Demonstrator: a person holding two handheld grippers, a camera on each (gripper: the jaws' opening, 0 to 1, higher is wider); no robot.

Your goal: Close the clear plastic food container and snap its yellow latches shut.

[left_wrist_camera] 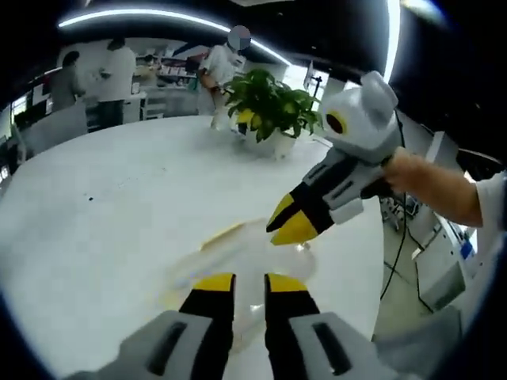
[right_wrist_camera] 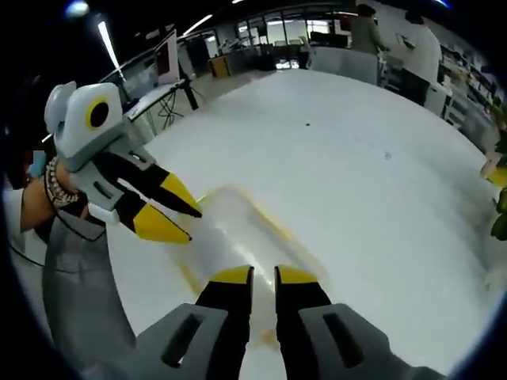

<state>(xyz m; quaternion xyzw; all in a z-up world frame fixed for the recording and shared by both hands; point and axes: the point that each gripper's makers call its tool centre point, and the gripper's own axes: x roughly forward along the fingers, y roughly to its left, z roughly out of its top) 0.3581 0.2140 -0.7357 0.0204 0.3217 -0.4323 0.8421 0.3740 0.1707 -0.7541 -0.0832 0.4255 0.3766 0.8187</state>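
The clear plastic container (left_wrist_camera: 226,249) lies low on the white table (left_wrist_camera: 103,206), blurred, with faint yellow along its edges. My left gripper (left_wrist_camera: 249,285) hovers just over its near side, yellow-tipped jaws drawn together with only a thin slit and nothing between them. The right gripper (left_wrist_camera: 291,223) comes in from the right, its tips together above the container's far right corner. In the right gripper view the container (right_wrist_camera: 249,226) stretches ahead of my right gripper (right_wrist_camera: 264,275), whose jaws stand almost touching. The left gripper (right_wrist_camera: 184,222) points at the container's left edge.
A potted green plant (left_wrist_camera: 269,107) stands at the far side of the table. Several people (left_wrist_camera: 115,75) stand at counters behind it. The table's edge (left_wrist_camera: 372,261) drops off on the right, with cables and furniture beyond. Desks with a monitor (right_wrist_camera: 166,59) lie past the other edge.
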